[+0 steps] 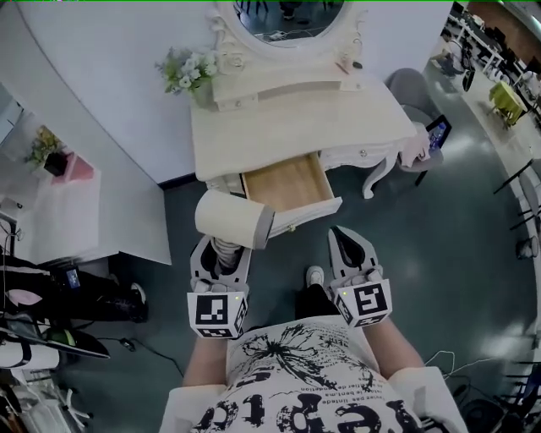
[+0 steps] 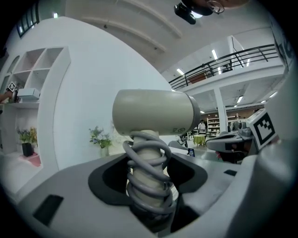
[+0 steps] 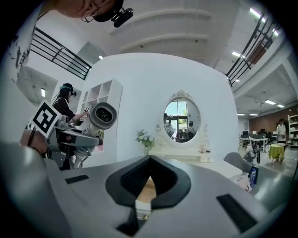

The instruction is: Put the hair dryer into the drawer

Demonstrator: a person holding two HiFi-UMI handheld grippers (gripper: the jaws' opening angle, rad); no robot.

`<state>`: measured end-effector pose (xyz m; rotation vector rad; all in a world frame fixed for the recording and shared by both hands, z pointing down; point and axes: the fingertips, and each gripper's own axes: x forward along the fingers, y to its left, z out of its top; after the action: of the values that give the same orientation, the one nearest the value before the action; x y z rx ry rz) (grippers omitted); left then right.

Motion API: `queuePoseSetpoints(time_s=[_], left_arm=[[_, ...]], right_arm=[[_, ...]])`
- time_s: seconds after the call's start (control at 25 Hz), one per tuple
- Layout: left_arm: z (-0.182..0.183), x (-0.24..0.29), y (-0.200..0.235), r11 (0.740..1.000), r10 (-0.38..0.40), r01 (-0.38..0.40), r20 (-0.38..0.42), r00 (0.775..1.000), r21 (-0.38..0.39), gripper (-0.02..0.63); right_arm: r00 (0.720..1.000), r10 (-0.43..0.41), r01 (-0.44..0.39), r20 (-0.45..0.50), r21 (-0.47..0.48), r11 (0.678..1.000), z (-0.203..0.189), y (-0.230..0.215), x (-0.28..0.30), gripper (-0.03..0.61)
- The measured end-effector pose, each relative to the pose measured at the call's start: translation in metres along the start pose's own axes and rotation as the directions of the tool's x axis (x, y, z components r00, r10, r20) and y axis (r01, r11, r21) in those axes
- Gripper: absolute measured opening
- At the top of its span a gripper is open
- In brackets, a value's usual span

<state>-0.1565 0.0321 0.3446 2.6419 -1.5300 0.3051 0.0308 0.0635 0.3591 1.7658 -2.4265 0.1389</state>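
A cream hair dryer (image 1: 230, 218) with a grey coiled cord wound round its handle stands upright in my left gripper (image 1: 221, 249), which is shut on that handle. In the left gripper view the hair dryer's barrel (image 2: 153, 114) sits above the jaws and my left gripper (image 2: 149, 176) clamps the corded handle. The wooden drawer (image 1: 287, 182) of the white dressing table (image 1: 279, 127) stands pulled out, just beyond the dryer. My right gripper (image 1: 342, 237) is to the right of the drawer front, shut with nothing in it. In the right gripper view the hair dryer (image 3: 102, 116) shows at the left.
An oval mirror (image 1: 287, 17) and a flower vase (image 1: 188, 72) stand on the table's back. A grey chair (image 1: 414, 93) with a cloth is at the table's right end. A white cabinet (image 1: 76, 211) stands at the left. Grey floor lies around my feet.
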Motion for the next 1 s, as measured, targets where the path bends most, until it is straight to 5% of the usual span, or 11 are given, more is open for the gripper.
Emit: queuePoseSetpoints(time_s=[0.64, 1.0], left_arm=[[-0.001, 0.163, -0.013, 0.983, 0.175, -0.178, -0.059, 0.983, -0.043, 0.252], [-0.046, 0.212, 0.0, 0.991, 0.131, -0.135, -0.178, 0.975, -0.01, 0.252]], right_arm=[[0.956, 0.292, -0.292, -0.012, -0.02, 0.956, 0.0, -0.113, 0.151, 0.009], [0.928, 0.365, -0.364, -0.075, 0.026, 0.931, -0.026, -0.117, 0.202, 0.009]])
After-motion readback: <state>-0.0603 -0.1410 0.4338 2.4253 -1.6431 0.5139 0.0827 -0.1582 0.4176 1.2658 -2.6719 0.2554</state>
